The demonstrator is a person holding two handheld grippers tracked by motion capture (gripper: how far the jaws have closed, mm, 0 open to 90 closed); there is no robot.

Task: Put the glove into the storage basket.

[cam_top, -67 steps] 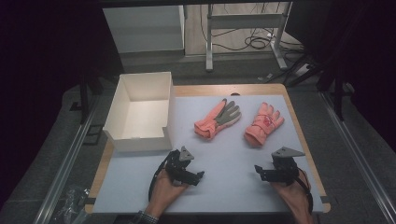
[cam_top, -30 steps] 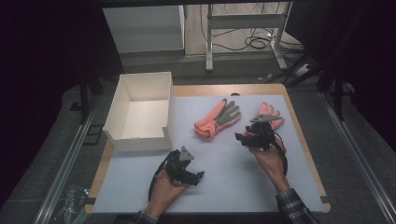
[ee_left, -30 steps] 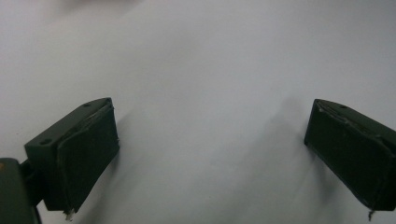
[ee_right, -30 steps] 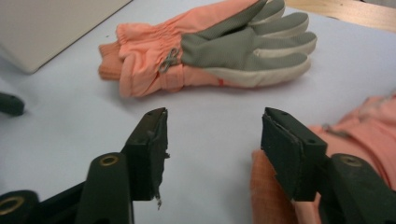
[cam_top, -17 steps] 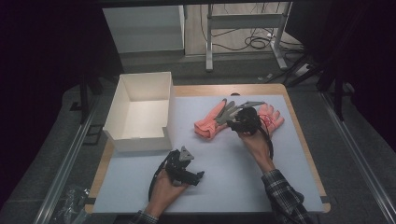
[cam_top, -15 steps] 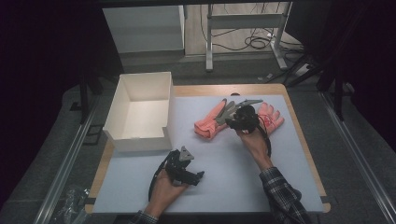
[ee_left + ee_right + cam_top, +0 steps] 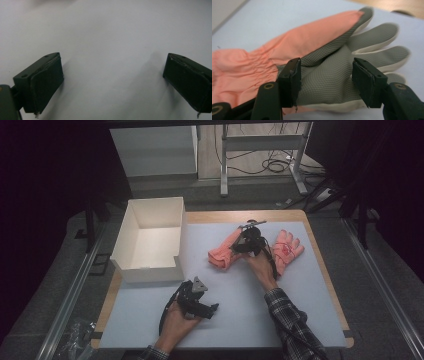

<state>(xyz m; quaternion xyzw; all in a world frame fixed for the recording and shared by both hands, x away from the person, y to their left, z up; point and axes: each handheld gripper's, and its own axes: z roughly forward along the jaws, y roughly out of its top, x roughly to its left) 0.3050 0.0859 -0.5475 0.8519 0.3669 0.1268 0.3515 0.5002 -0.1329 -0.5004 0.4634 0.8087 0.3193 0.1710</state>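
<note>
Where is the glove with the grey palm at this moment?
In the high view the glove with the grey palm lies on the white mat, between the white box and the second pink glove, under the right gripper, whose open jaws straddle its palm.

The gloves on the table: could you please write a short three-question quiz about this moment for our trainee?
1. True or false: the right gripper has its fingers on either side of the palm of the left-hand glove.
2. Which lies nearer the white box: A, the left-hand glove, or B, the right-hand glove?
3. What surface lies under the left gripper?

Key
1. True.
2. A.
3. The plain white mat, with nothing between its fingers.
</note>
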